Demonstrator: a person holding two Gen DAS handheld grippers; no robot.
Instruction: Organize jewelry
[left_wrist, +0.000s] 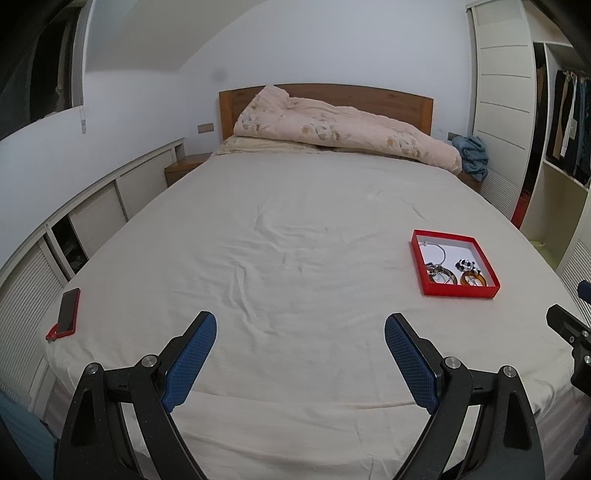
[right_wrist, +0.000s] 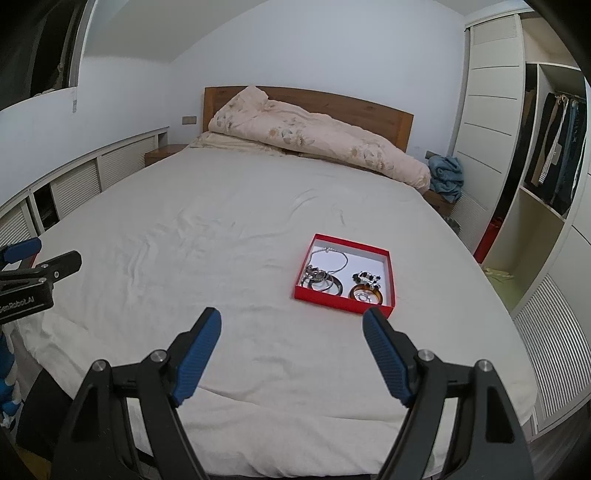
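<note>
Both my left gripper (left_wrist: 301, 326) and right gripper (right_wrist: 291, 323) gape wide, holding nothing; red box (right_wrist: 345, 275) of jewelry (right_wrist: 325, 278) sits just past my right fingertips.

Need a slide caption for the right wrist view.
Open right claw hovers over bed, red jewelry box just ahead.

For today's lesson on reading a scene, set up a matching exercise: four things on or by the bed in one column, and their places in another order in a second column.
Things:
1. red tray
2. phone
3. rolled quilt
4. blue cloth

Places:
A. against the wooden headboard
B. on the nightstand beside the wardrobe
C. at the bed's near left edge
D. on the sheet, right of centre, holding jewelry

Pairs: 1-D, 2-C, 3-A, 4-B
</note>
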